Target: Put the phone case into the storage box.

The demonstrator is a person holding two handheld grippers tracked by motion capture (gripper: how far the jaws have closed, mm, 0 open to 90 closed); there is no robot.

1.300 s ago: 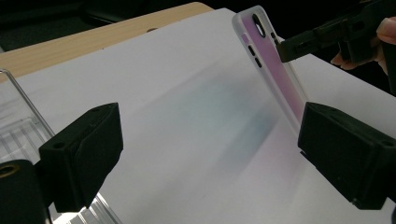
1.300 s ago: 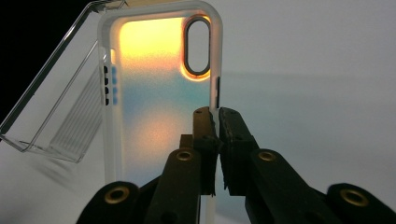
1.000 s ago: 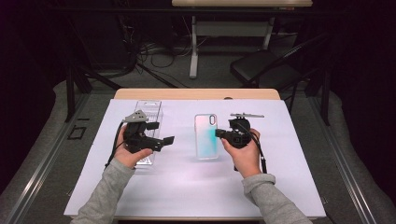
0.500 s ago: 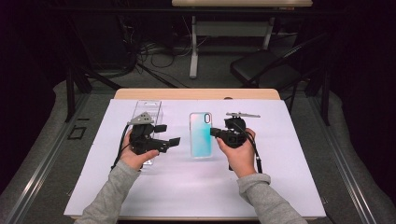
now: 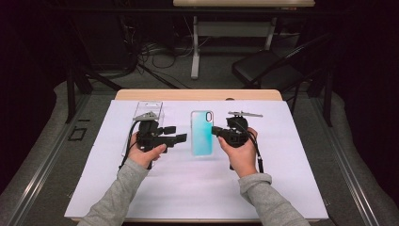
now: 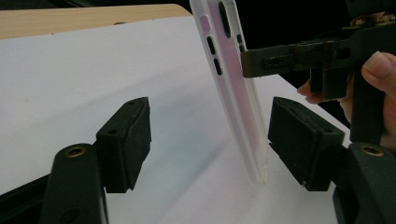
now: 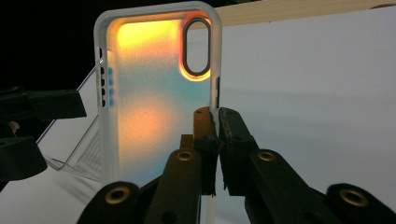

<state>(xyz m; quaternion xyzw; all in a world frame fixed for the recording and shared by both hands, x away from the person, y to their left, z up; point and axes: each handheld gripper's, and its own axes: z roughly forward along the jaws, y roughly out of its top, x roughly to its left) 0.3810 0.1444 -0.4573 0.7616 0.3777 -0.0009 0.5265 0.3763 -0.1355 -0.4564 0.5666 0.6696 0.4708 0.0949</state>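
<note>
The phone case (image 5: 202,133) is held up off the white sheet (image 5: 282,179) that covers the table (image 5: 197,94), in the middle between the 2 hands. In the right gripper view it stands tall, with its camera hole at the top.

The right gripper (image 5: 217,130) pinches the case's side edge, with its jaws tight on the thin rim.

The left gripper (image 5: 176,133) reaches in from the other side. Its jaws have just been closing. In the left gripper view the case stands between them, near 1 pad (image 6: 299,140), but they do not press it.

A clear plastic box (image 5: 147,110) lies behind the left hand (image 5: 143,153).
</note>
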